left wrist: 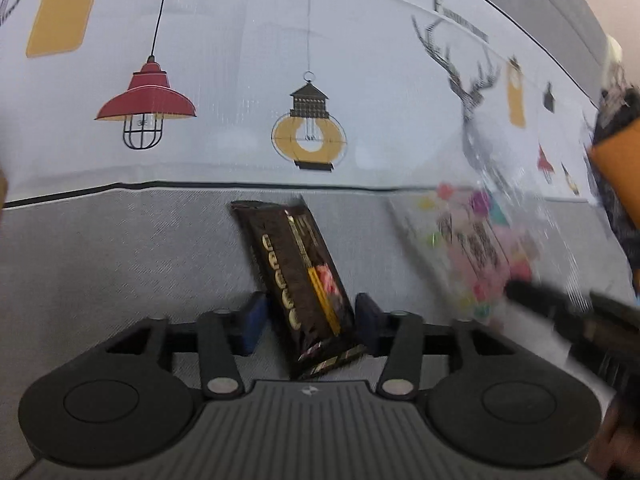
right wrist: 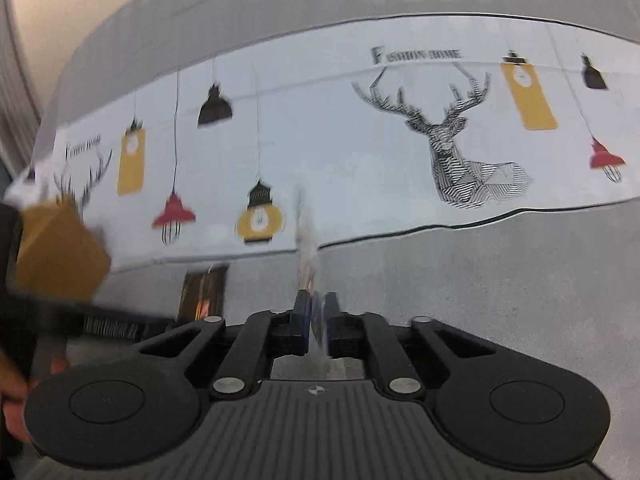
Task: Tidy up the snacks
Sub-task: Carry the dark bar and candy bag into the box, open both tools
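Your left gripper [left wrist: 310,322] has the dark snack packet [left wrist: 298,276] between its blue pads [left wrist: 254,322]; the right pad touches its edge, the left stands just apart, so whether it is clamped cannot be told. The packet's long axis runs away from you, leaning left, over the grey cloth [left wrist: 120,260]. Your right gripper [right wrist: 316,320] pinches a clear candy bag [right wrist: 308,248] edge-on between narrow fingers, the bag pointing straight ahead.

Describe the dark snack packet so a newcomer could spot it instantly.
Find the grey border of the lamp-print tablecloth. The dark snack packet lies there, between the fingers of the open left tool. It is brown-black with gold round lettering, unlike the clear, pastel-speckled bag to its right.
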A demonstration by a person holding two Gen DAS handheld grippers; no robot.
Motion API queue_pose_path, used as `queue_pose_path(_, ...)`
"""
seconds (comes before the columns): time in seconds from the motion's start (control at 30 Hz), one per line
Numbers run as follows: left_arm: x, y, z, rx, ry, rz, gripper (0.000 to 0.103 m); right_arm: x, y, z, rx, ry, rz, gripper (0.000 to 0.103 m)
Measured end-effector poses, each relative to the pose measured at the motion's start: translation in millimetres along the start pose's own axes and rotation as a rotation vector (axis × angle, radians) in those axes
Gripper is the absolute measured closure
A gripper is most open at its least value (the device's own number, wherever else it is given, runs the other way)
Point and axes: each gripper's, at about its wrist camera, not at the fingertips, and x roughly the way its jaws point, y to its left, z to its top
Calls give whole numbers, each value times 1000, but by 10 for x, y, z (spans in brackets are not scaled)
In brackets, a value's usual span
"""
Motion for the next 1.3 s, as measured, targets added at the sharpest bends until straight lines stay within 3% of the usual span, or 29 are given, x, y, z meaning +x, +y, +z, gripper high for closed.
queue_pose_path(0.17, 176, -181, 140, 70, -48, 61, 35, 234, 95, 23, -46, 37, 7, 82)
queue_pose_path(0.27, 250, -329, 95, 221, -95, 168, 60, 406, 90, 59, -48, 48, 8, 82)
queue_pose_path(0.37, 195, -282, 66, 207, -102, 177, 60, 444, 61, 103, -24, 25, -5, 89)
queue_pose_path(0.6, -234, -205, -30, 198, -82, 175, 60, 4, 225, 191, -14, -79, 35, 90)
queue_pose_path(0.77, -765, -171, -120, 196, -99, 182, 60, -353, 426, 219, -10, -120, 32, 90)
queue_pose_path(0.93, -1522, -86, -241, 211, -168, 181, 60, -844, 852, 202, 22, -182, 58, 90)
queue_pose_path(1.3, -3239, 681, -553, 174, -390, 222, 60, -1428, 2391, 276, 9, -197, 201, 90)
